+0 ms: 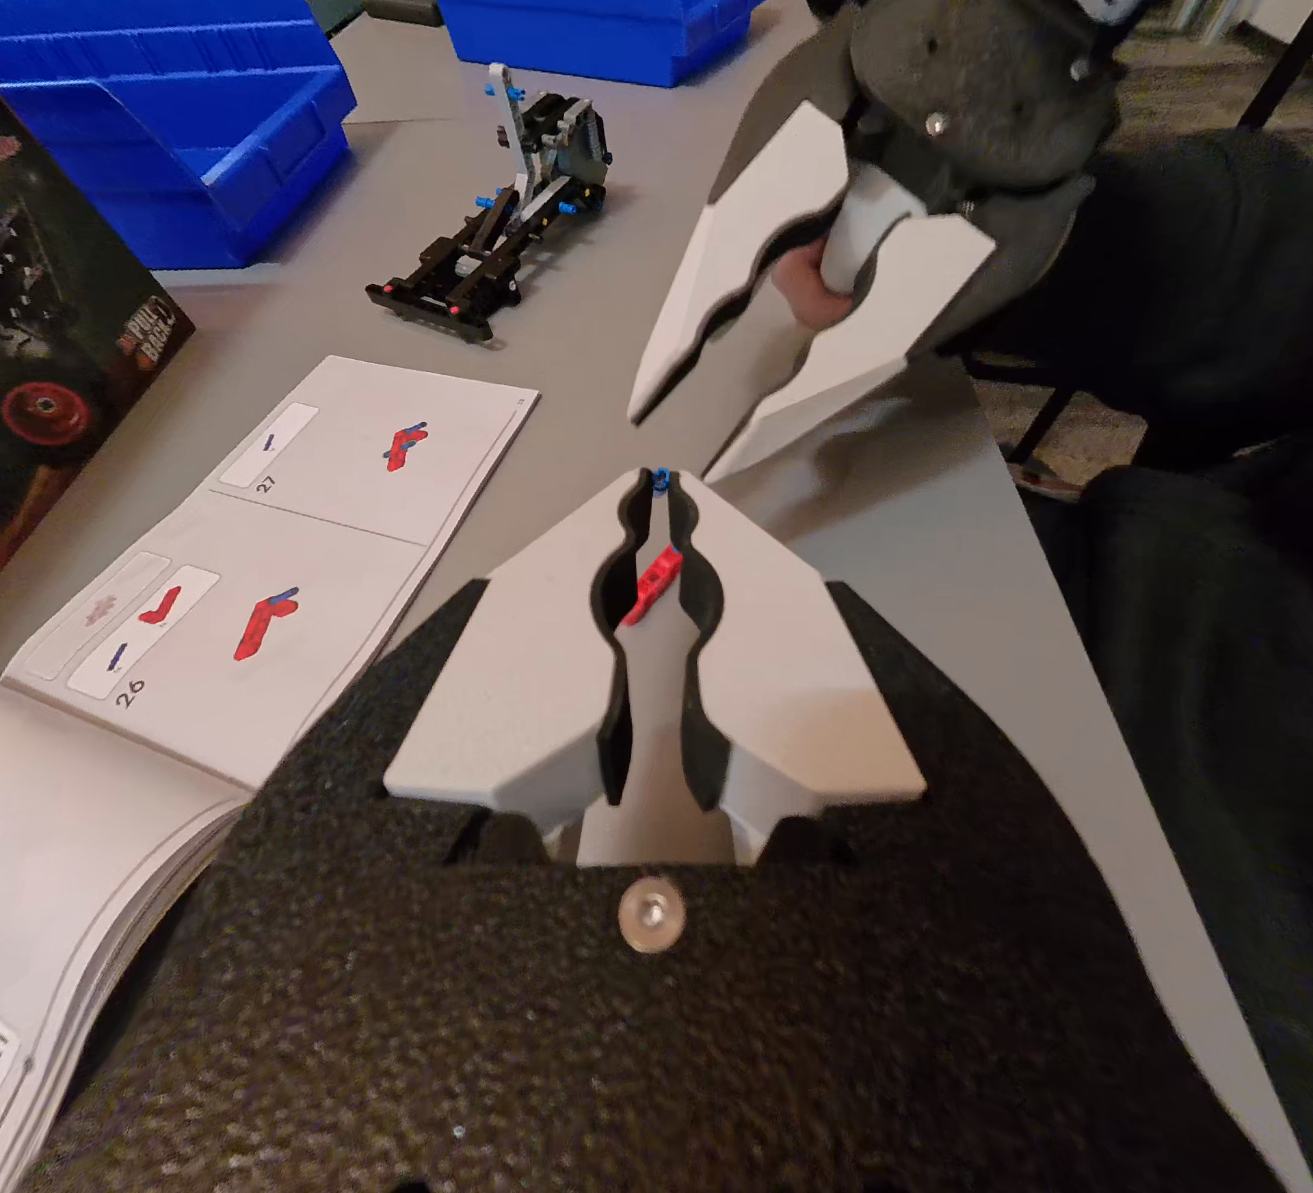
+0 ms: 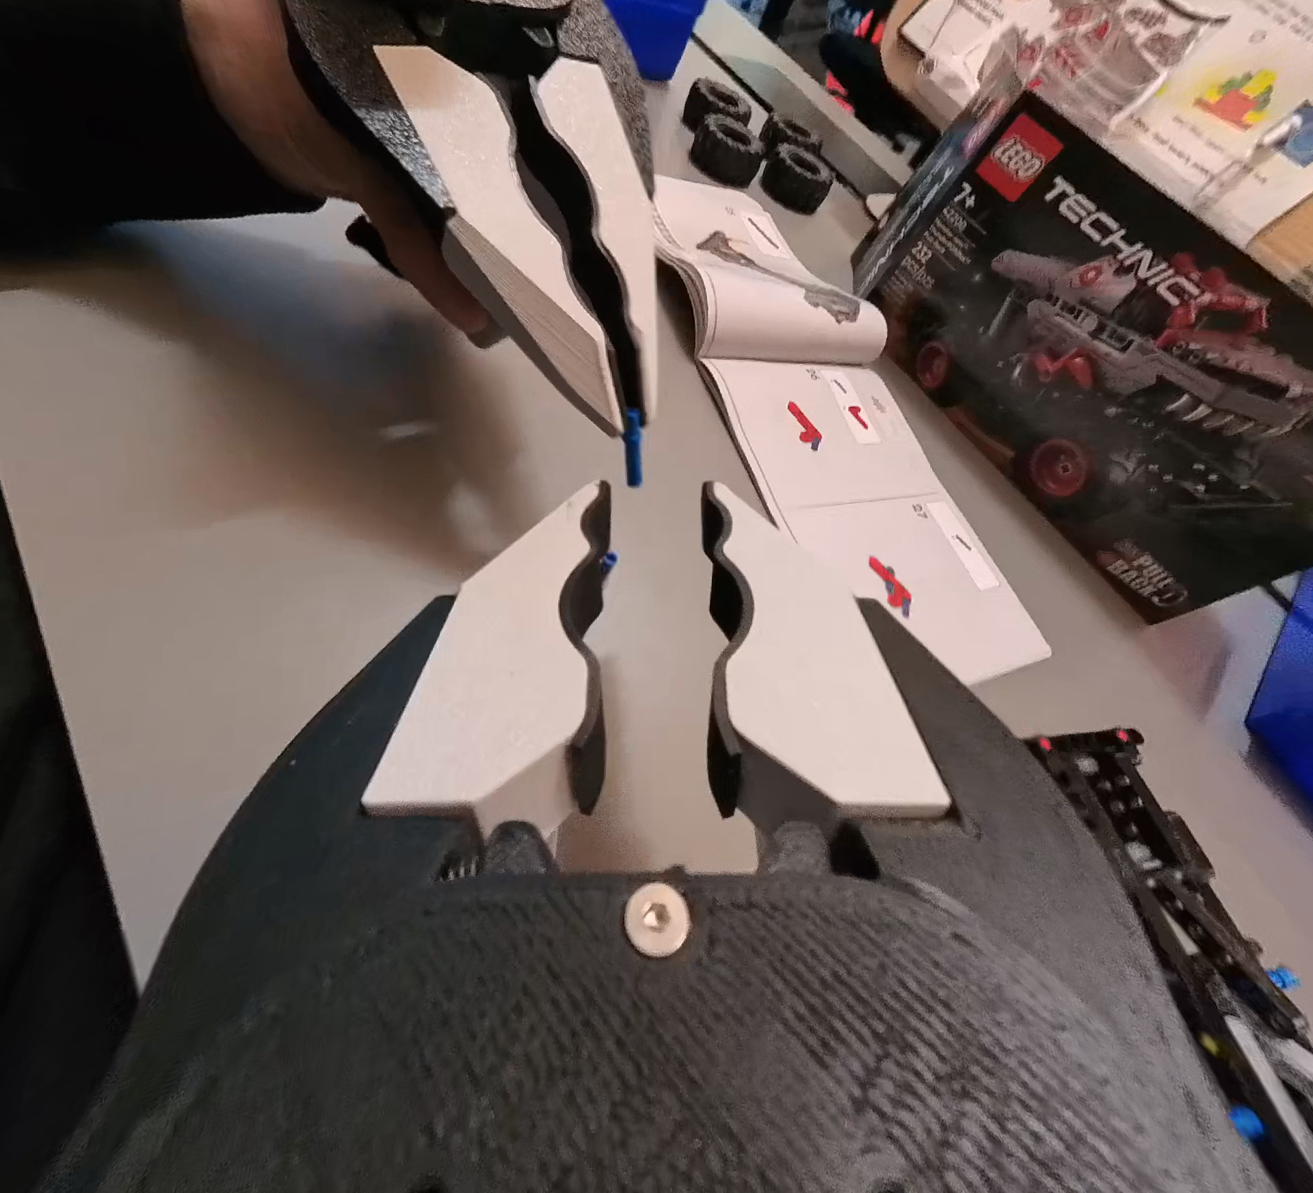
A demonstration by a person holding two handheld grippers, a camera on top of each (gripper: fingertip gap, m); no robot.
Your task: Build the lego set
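Left gripper (image 1: 662, 484) is pinched on a blue pin (image 2: 633, 454) right at its tips, most of the pin sticking out past them. Right gripper (image 2: 655, 492) is spread and holds nothing, tips just short of the pin end in the right wrist view. Red angled beam (image 1: 650, 587) lies on the table (image 1: 639, 178) below the left gripper, seen through the finger gap. A second bit of blue shows at the right gripper's left finger; can't tell what it is. Open instruction booklet (image 1: 298, 533) sits off to the left gripper's left, showing a blue pin going into a red beam, so I read the step as pin-into-beam. Partly built chassis (image 1: 497, 221) is well ahead of the left gripper, with blue bins (image 1: 177, 114) beyond it. To do it well: right gripper should pick up or pin down the red beam first, keep a hole facing the pin, then left pushes straight along the pin axis. Tip grip is shallow, so any side load could twist the pin out.
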